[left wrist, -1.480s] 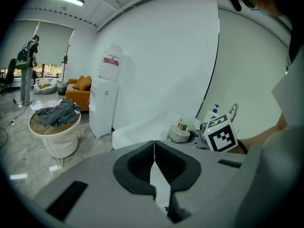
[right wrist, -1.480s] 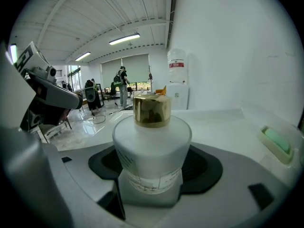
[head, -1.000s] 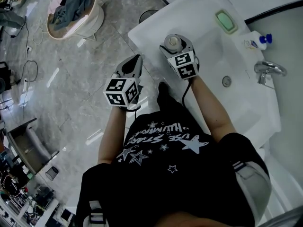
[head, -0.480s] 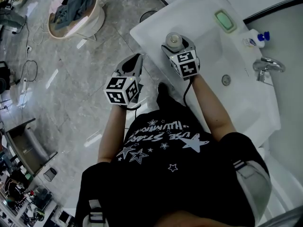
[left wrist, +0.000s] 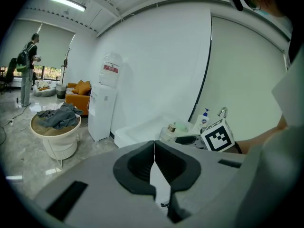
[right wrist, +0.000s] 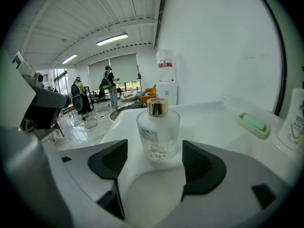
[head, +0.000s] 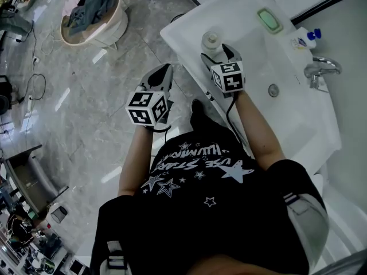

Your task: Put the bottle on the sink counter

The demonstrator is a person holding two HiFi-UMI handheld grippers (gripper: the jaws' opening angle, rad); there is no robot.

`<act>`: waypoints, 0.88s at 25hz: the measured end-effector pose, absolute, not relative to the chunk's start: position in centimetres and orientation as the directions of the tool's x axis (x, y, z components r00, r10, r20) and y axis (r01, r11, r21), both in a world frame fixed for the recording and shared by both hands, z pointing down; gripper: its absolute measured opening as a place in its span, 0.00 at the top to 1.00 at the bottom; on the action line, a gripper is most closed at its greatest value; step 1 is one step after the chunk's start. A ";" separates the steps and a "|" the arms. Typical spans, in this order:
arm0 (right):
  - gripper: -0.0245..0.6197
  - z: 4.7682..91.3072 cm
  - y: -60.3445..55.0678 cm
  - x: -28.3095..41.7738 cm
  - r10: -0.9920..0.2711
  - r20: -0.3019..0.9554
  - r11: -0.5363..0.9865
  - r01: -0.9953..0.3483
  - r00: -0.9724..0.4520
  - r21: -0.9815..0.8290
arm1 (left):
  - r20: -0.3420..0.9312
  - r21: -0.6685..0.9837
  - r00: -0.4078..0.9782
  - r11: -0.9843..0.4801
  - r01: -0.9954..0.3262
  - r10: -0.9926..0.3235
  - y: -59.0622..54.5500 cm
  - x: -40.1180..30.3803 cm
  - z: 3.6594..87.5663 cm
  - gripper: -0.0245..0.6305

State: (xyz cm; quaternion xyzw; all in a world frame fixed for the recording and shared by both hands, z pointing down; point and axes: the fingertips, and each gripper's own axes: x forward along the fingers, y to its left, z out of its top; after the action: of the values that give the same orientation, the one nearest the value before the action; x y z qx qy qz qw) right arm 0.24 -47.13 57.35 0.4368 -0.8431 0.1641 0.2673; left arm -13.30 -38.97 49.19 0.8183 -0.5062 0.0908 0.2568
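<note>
A clear round bottle (head: 210, 39) with a gold cap stands upright on the white sink counter (head: 189, 22), near its front left corner. My right gripper (head: 218, 54) is open just behind it. In the right gripper view the bottle (right wrist: 158, 132) sits a little beyond the two spread fingertips, with nothing touching it. My left gripper (head: 161, 76) hangs over the floor, left of the counter. Its jaws are shut on nothing (left wrist: 154, 167). From the left gripper view the bottle's cap (left wrist: 172, 128) shows beside the right gripper's marker cube (left wrist: 218, 136).
A green soap dish (head: 269, 20), a white pump bottle (head: 301, 39) and a chrome faucet (head: 318, 70) stand along the counter's far side. The basin's drain (head: 273, 89) lies right of my right arm. A laundry basket (head: 92, 10) sits on the marble floor at far left.
My right gripper has opened and drawn back from the bottle, which now stands free on the counter. The left gripper has barely moved.
</note>
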 end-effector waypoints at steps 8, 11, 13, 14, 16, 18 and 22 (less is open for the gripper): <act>0.45 53.8 -43.9 0.6 -0.713 0.530 0.523 -0.852 -0.460 -0.036 | 0.380 0.328 0.483 -0.373 -0.868 -0.789 -34.5 -13.8 48.1 0.95; 0.45 52.3 -42.2 0.0 -0.721 0.499 0.533 -0.845 -0.480 -0.041 | 0.376 0.320 0.491 -0.387 -0.865 -0.786 -32.6 -13.8 47.7 0.95; 0.47 51.5 -41.0 -0.1 -0.735 0.483 0.529 -0.848 -0.477 -0.033 | 0.372 0.315 0.497 -0.397 -0.862 -0.784 -31.3 -13.9 47.4 0.95; 0.52 51.1 -40.4 0.0 -0.748 0.476 0.517 -0.856 -0.463 -0.020 | 0.369 0.314 0.500 -0.401 -0.861 -0.784 -30.6 -13.9 47.3 0.95; 0.71 50.5 -39.2 0.2 -0.777 0.463 0.485 -0.875 -0.427 0.007 | 0.364 0.312 0.503 -0.406 -0.859 -0.784 -29.2 -14.1 47.0 0.95; 0.71 49.8 -37.8 0.2 -0.789 0.451 0.471 -0.882 -0.417 0.008 | 0.359 0.313 0.505 -0.409 -0.857 -0.785 -27.8 -14.4 46.8 0.95; 0.79 48.4 -34.2 -0.1 -0.804 0.430 0.460 -0.888 -0.411 0.013 | 0.352 0.313 0.514 -0.419 -0.852 -0.783 -24.5 -14.8 46.3 0.95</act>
State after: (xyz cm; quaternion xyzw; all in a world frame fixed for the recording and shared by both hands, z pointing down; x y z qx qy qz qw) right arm -0.14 -34.21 48.44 0.5079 -0.8328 0.1090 0.1915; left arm -14.85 -24.46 46.26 0.8389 -0.4872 0.0758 0.2305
